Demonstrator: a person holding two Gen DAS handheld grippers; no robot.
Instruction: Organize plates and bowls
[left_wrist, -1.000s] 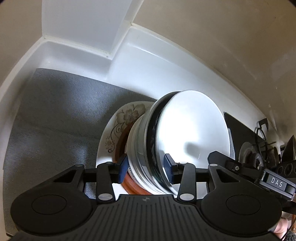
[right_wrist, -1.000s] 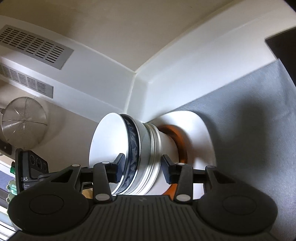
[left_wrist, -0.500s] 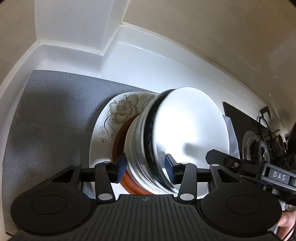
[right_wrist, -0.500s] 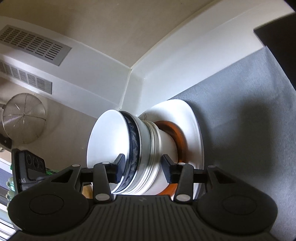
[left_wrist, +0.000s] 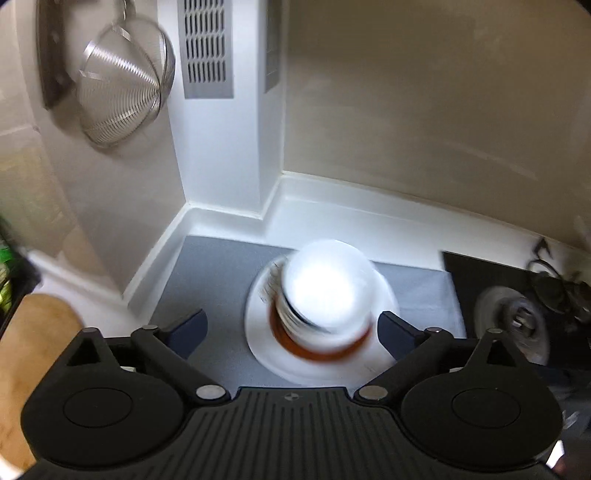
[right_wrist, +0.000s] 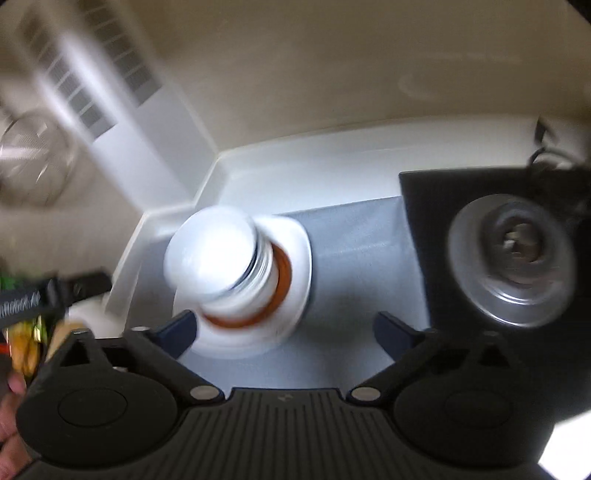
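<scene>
Stacked near the far-left corner of the grey textured counter mat (left_wrist: 207, 266): one tall pile of glazed white ceramic bowls (left_wrist: 325, 295) on an orange-brown bowl (left_wrist: 317, 350), all resting on one wide white plate with a dark floral print (left_wrist: 258, 317). Same pile in the right wrist view (right_wrist: 218, 258), same plate beneath (right_wrist: 299, 266).

Likely heavy as a whole, stiff, smooth-glazed and so slippery under rubber pads – fragile too, prone to chip or topple if nudged sideways. Best taken from two opposite sides at once, low on the pile or under the plate rim, never by the topmost bowl alone. Single bowls probably liftable by pinching the rim.

Count, as far as the blur allows: one plate, one orange-brown bowl, several white bowls nested above – exact number impossible to tell, with one dark-patterned rim among them.

Left gripper (left_wrist: 291, 328) with jaws opening, spread wide, nothing pressed between the pads; pile seen through the gap, well beyond the fingertips. Right gripper (right_wrist: 284, 328) likewise opening, spread wide, gripping nothing, pile just past its left finger.

Elsewhere: one steel mesh strainer (left_wrist: 122, 85) hanging on the far-left wall, one round gas burner (right_wrist: 511, 254) on the black hob to the right, one wooden board (left_wrist: 33, 362) at near left.
</scene>
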